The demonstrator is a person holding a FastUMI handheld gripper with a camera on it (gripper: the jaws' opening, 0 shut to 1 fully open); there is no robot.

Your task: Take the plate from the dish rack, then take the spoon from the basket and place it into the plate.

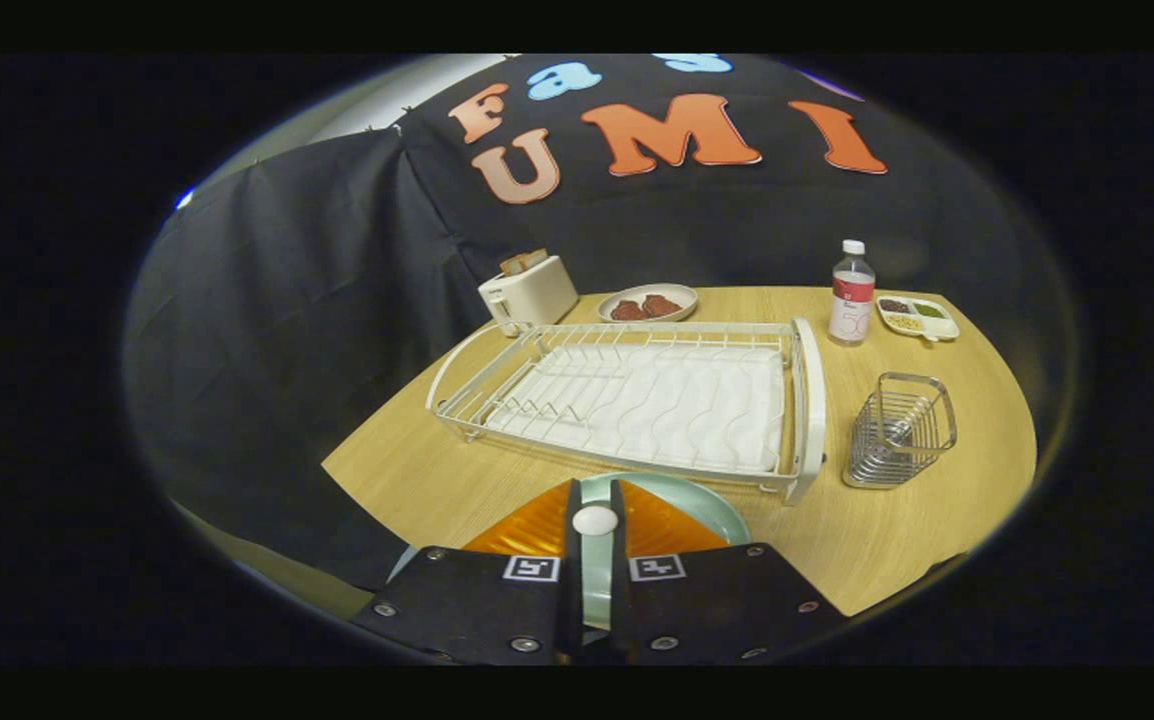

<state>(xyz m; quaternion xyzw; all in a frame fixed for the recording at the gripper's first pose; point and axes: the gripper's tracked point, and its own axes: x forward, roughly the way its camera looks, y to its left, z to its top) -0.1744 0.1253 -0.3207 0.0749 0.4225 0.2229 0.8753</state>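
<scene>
Item: green plate [697, 505], pinched at its rim by our tongs [596, 560], near side of the emptied dish rack [809, 400]. We judge the spoon [895, 432] next: upright in the basket [899, 430], far right of the tongs.

Pale green plate [682, 500] flat on the table, rim pinched between the fingers, just before empty white dish rack [637, 400]; wire basket [899, 430] right of rack.
</scene>
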